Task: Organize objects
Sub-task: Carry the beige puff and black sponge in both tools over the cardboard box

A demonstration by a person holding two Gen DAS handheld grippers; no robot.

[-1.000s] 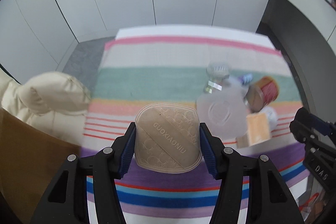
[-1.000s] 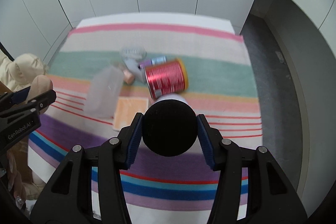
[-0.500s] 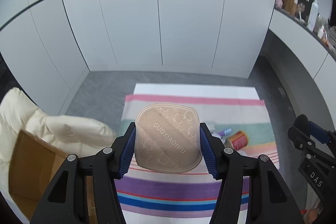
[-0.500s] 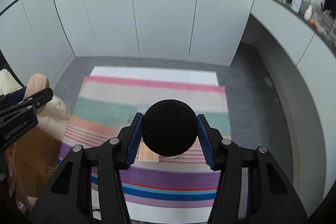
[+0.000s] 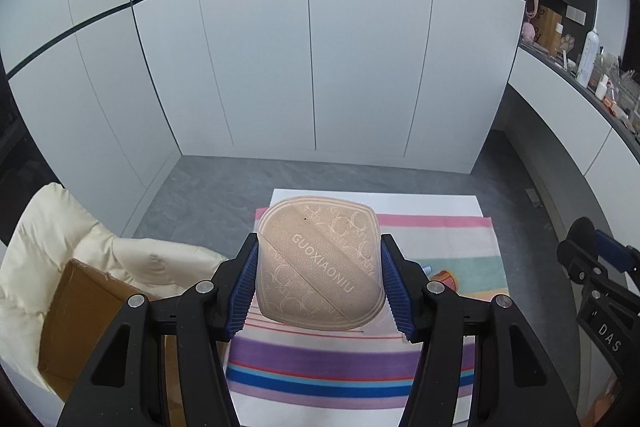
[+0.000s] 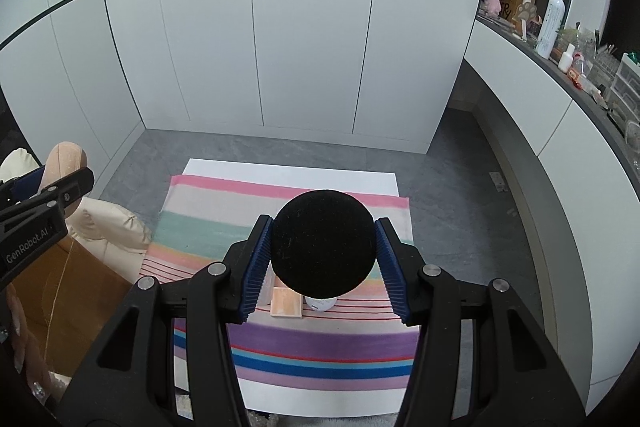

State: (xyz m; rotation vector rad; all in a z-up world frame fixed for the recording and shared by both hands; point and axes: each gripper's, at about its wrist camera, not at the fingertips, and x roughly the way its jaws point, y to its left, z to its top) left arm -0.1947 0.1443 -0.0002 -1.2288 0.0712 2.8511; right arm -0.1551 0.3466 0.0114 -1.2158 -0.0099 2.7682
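While both tools hang high over the striped cloth (image 6: 280, 223) on the grey floor, each pinches sth. Left tool (image 5: 320, 281): blue pads clamped on both sides of a beige, rounded-square leatherette powder puff (image 5: 320, 267) w/ a band reading GUOXIAONIU, held face-on to the cam. Right tool (image 6: 323, 259): pads pressed on a black round foam sponge (image 6: 323, 247), also aloft. Below, on the cloth: a small peach square pad (image 6: 286, 301) just beside a white round container (image 6: 320, 303), partly hidden by the sponge; left view shows an orange-red can (image 5: 446, 277), mostly hidden. At left, a brown cardboard box (image 5: 76, 319) beside a cream padded cushion (image 5: 44, 239). White cabinet doors (image 6: 312, 39) behind.
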